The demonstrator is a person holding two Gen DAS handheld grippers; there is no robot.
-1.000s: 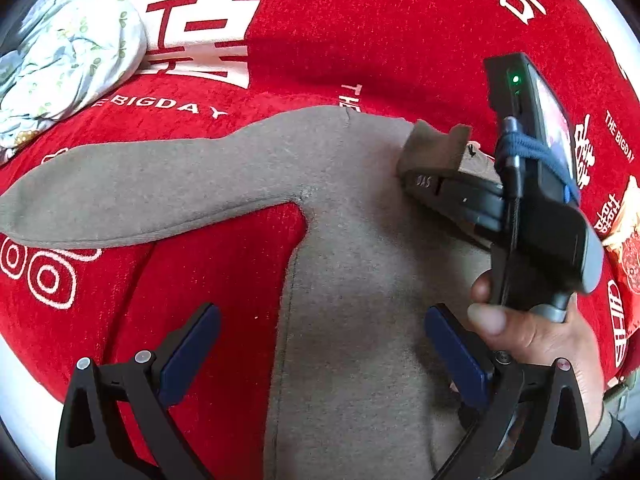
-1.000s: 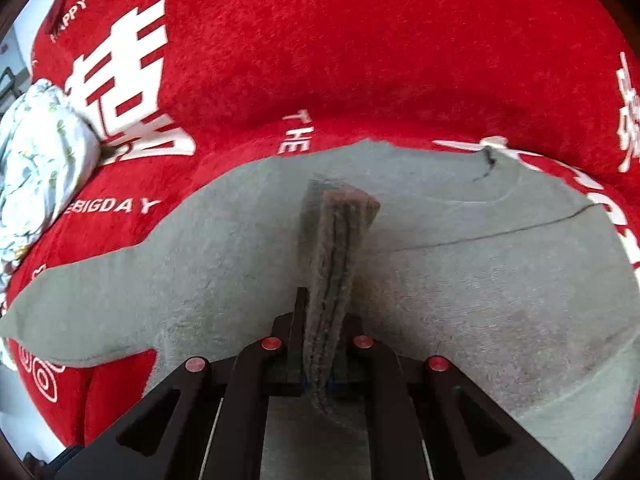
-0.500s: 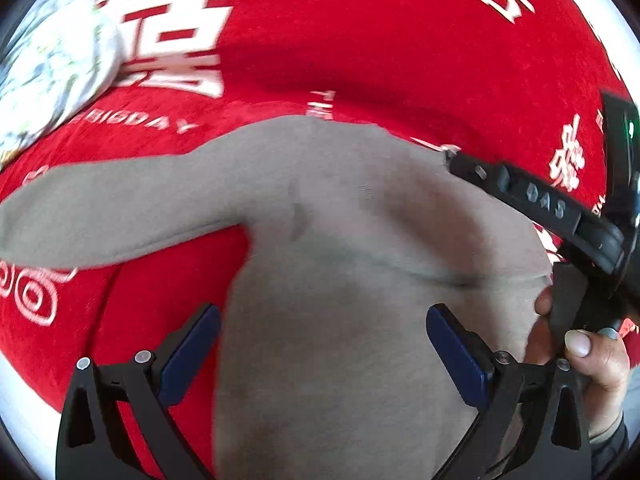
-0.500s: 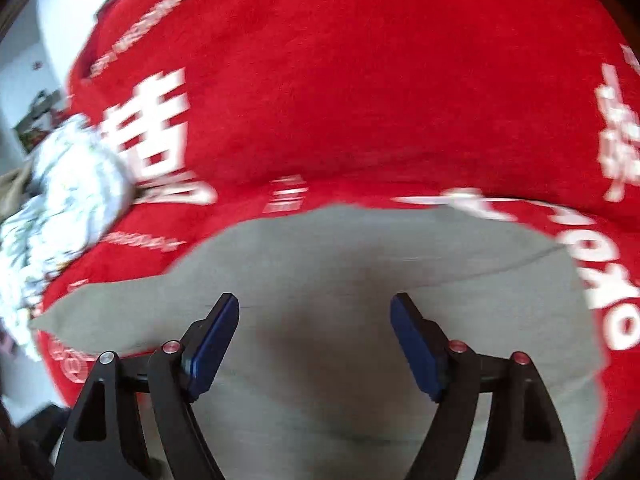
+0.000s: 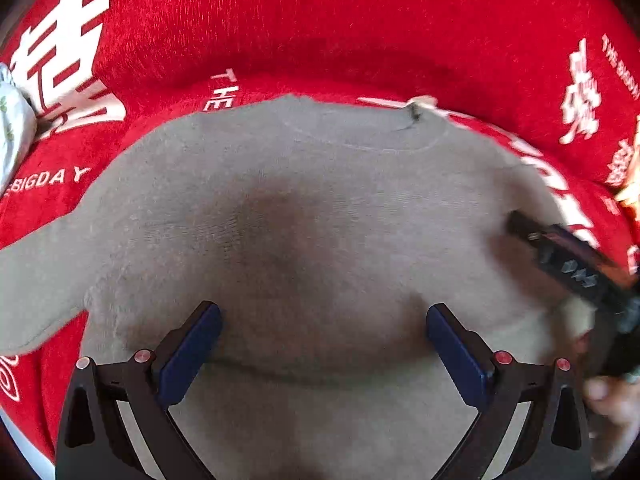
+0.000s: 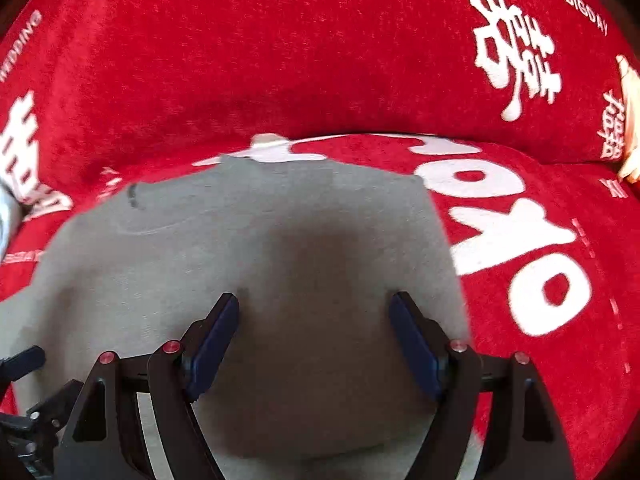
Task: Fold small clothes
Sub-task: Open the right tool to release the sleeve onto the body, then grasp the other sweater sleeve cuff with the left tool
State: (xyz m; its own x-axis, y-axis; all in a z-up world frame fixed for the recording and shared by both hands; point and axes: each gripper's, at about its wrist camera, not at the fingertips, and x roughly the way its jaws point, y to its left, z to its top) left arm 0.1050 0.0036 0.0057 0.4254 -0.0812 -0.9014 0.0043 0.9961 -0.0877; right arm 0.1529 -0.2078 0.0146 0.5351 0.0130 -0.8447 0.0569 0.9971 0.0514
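Sleeve released | right gripper (image 6: 314, 340) fingers apart | left gripper (image 5: 322, 344) apart | sweater (image 5: 320, 220) neckline away

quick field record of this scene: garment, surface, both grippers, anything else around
garment: grey sweater, lying flat, one sleeve out to the picture's left
surface: red plush cover with white lettering
left gripper: open, nothing between the pads, above the sweater
right gripper: open, nothing between the pads, above the sweater near its right edge
other: pale patterned cloth at the left edge
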